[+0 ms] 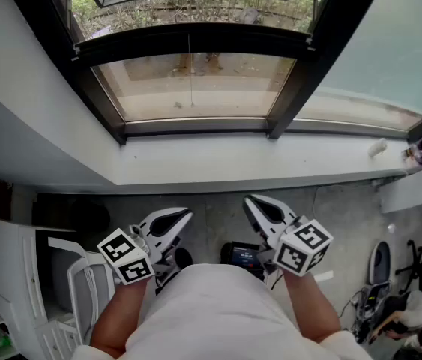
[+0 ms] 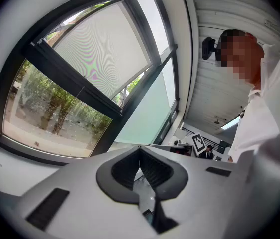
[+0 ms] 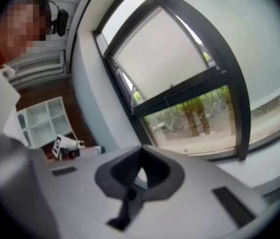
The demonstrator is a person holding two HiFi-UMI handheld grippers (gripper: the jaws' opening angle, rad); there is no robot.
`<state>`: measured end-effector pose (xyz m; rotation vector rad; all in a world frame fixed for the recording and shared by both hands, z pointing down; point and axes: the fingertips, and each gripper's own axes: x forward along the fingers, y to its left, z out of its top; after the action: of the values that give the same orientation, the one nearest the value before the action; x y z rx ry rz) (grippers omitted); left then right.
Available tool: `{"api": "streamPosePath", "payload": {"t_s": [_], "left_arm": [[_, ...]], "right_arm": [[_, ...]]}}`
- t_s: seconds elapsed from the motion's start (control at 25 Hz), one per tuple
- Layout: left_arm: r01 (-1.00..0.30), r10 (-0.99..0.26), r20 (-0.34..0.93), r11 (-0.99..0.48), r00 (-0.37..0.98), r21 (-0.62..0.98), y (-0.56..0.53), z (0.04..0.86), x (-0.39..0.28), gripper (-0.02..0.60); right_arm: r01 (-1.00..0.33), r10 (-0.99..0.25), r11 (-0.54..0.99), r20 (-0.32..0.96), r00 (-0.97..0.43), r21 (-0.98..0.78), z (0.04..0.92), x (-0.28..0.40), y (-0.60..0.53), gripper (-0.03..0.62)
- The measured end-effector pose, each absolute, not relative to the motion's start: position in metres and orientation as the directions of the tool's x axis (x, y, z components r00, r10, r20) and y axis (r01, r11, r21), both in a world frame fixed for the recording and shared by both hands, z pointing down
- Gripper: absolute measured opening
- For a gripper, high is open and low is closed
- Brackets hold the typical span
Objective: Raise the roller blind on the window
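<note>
The roller blind (image 2: pixel 100 49) hangs pale over the upper part of the black-framed window (image 1: pixel 196 88); it also shows in the right gripper view as the blind (image 3: pixel 164 59). Below it the glass is bare, and a thin cord (image 1: pixel 190 77) runs down its middle. My left gripper (image 1: pixel 184 216) and right gripper (image 1: pixel 252 201) are held close to my body, below the sill and well short of the window. Both are shut with nothing between the jaws, as the left gripper (image 2: pixel 140 148) and right gripper (image 3: pixel 140 148) show in their own views.
A wide white sill (image 1: pixel 233 163) runs under the window with a small white object (image 1: pixel 376 148) at its right. A white chair (image 1: pixel 16 276) stands at lower left, a dark device (image 1: pixel 240 255) lies on the floor, and a person (image 1: pixel 405 313) is at bottom right.
</note>
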<state>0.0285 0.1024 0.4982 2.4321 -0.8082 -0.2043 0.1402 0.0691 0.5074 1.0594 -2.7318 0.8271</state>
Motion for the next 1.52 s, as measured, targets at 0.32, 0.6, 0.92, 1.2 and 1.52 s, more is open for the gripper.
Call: {"api": "streamPosePath", "payload": {"t_s": [0.32, 0.6, 0.92, 1.2, 1.52], "left_arm": [[-0.556, -0.615, 0.066, -0.655, 0.786, 0.512, 0.100, 0.501, -0.011, 0.023], [-0.598, -0.632, 0.106, -0.647, 0.768, 0.473, 0.096, 0.505, -0.053, 0.025], [-0.612, -0.640, 0.106, -0.654, 0.761, 0.445, 0.095, 0.507, -0.085, 0.025], [-0.656, -0.672, 0.126, -0.636, 0.729, 0.406, 0.086, 0.509, -0.104, 0.025], [-0.695, -0.691, 0.158, -0.629, 0.705, 0.348, 0.049, 0.510, -0.098, 0.029]], "right_arm": [[-0.652, -0.598, 0.615, 0.276, -0.753, -0.444, 0.510, 0.112, 0.071, 0.017], [-0.682, -0.624, 0.607, 0.286, -0.727, -0.408, 0.509, 0.085, 0.069, 0.021], [-0.721, -0.659, 0.593, 0.299, -0.690, -0.357, 0.507, 0.072, 0.064, 0.103], [-0.760, -0.680, 0.602, 0.341, -0.649, -0.245, 0.507, 0.065, 0.056, 0.103], [-0.774, -0.697, 0.618, 0.358, -0.621, -0.137, 0.507, 0.078, 0.011, 0.103]]}}
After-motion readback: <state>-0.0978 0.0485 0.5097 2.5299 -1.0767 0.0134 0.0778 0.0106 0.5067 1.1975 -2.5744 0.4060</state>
